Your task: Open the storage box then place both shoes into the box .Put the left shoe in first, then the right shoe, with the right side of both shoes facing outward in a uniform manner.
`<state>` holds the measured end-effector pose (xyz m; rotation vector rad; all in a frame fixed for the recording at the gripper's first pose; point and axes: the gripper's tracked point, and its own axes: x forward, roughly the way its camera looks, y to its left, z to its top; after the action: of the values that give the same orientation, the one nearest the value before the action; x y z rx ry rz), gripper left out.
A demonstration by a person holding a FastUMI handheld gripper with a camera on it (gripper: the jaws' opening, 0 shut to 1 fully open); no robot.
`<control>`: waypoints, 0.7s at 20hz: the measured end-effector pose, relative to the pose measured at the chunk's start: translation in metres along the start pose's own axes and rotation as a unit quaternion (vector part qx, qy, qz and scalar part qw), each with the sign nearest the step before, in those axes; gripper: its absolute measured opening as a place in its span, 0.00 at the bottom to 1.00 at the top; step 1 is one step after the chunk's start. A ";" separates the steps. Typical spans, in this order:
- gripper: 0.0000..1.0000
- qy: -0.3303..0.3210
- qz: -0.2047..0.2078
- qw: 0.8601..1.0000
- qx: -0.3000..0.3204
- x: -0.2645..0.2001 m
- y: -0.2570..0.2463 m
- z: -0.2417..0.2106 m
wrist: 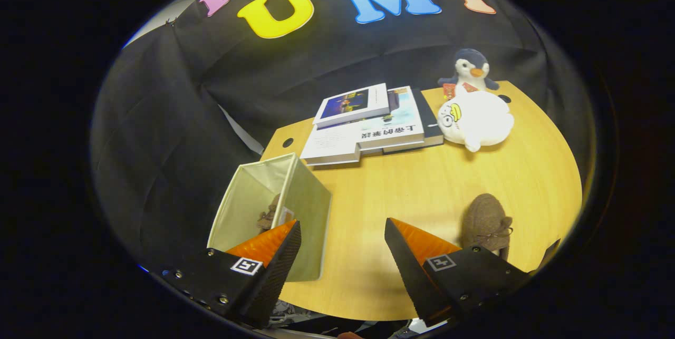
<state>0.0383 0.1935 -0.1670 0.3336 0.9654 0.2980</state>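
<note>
Item: brown shoe on table, just beyond the spread, empty gripper, soft and light (take by the collar); another, apparently its mate, inside open storage box.

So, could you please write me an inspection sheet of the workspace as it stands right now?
Surface: wooden table with a rounded edge.
Job's things: open storage box standing at the table's edge, one brown shoe inside it; second brown shoe on the table, just beyond one finger.
Clutter: stack of books at the far side; white plush toy beside it; penguin plush behind that.
Grippers: hand-held gripper open, fingers apart over the table, holding nothing.
Cables: nothing seen.
Surroundings: black cloth wall behind the table.
</note>
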 end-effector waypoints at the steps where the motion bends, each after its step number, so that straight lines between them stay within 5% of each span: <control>1: 0.97 0.000 -0.008 1.000 0.001 -0.003 -0.012 -0.002; 14: 0.97 0.007 -0.090 0.995 0.029 -0.027 -0.142 -0.025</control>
<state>0.0168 0.0575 -0.2178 0.2952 1.0119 0.1078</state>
